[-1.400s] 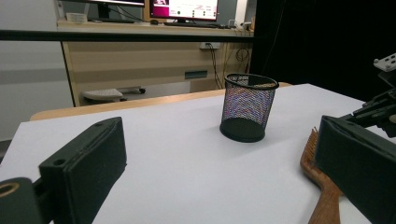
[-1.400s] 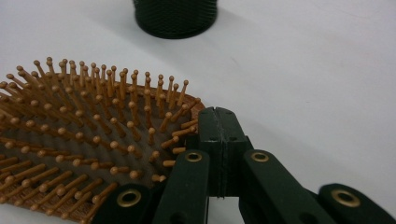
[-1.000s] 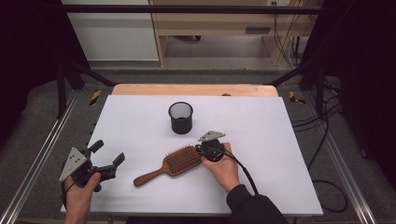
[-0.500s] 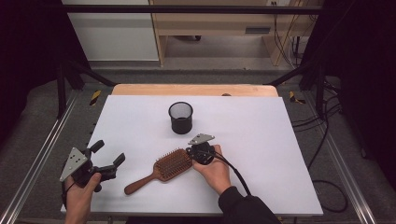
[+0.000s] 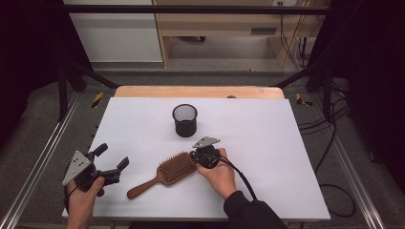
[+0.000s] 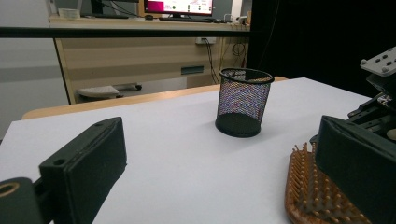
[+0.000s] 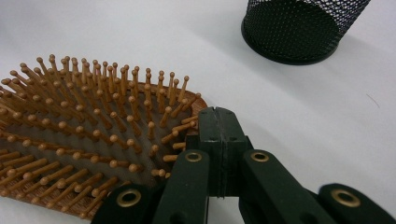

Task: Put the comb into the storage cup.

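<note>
Here, wooden hairbrush (image 5: 165, 172) lying bristles-up on the white table (image 5: 267, 143) near its front edge, right gripper (image 5: 197, 157) with jaws pressed together, touching the brush head's rim, gripping nothing, left gripper (image 5: 111, 157) spread wide and empty, black mesh cup (image 5: 185, 120) just behind.

Overhead, two close table-level views; mesh cup (image 5: 185, 119) shared.

This looks like a lab or office set up for recording. A white table (image 5: 267, 143) stands inside a dark metal frame (image 5: 62, 86), cables (image 5: 329, 143) trail over grey floor, and a wooden desk (image 6: 140, 51) behind carries a lit monitor (image 6: 177, 6).
</note>
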### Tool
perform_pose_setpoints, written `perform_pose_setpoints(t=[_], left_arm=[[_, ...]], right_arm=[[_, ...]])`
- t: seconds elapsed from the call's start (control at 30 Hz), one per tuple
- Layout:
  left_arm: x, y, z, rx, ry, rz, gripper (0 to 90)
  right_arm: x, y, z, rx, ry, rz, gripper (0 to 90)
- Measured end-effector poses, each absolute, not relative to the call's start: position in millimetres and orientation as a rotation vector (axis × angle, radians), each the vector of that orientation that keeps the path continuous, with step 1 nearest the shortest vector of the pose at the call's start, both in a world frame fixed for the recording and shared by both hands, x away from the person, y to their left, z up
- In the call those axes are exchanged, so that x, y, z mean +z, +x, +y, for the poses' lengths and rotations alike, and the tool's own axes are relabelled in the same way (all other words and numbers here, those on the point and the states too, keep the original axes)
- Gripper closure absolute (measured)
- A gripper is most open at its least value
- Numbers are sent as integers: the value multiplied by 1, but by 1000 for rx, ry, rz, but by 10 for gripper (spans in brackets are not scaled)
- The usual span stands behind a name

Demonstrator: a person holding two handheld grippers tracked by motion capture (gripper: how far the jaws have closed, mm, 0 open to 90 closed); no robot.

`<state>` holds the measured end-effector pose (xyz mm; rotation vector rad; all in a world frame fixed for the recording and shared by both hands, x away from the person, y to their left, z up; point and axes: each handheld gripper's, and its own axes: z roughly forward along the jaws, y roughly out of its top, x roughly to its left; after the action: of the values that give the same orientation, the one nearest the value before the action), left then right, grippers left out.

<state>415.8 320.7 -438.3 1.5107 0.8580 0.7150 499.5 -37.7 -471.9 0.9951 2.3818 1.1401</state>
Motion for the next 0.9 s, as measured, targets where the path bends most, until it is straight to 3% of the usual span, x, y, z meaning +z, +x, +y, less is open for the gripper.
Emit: perform_pose_setpoints(t=[0.3, 0.6, 0.73, 0.77, 0.83, 0.87, 0.9], left_arm=[[-438, 415, 319, 708, 1525, 846, 22], [-437, 413, 314, 678, 1552, 832, 24], [-436, 411, 311, 668, 1563, 830, 25], [-437, 411, 310, 659, 1573, 829, 25], [-437, 411, 309, 650, 1580, 830, 24], [-436, 410, 308, 640, 1587, 829, 24], [-436, 410, 308, 640, 1587, 829, 24]], right_arm=[[-469, 499, -45, 1157, 1011, 2366, 900], [-449, 481, -90, 1276, 1051, 2253, 867], [-443, 472, -117, 1330, 1066, 2191, 799], [-440, 466, -131, 1361, 1082, 2150, 738], [-439, 464, -136, 1369, 1085, 2142, 717], [-438, 459, -148, 1382, 1092, 2121, 638], [-438, 459, -148, 1382, 1092, 2121, 638]])
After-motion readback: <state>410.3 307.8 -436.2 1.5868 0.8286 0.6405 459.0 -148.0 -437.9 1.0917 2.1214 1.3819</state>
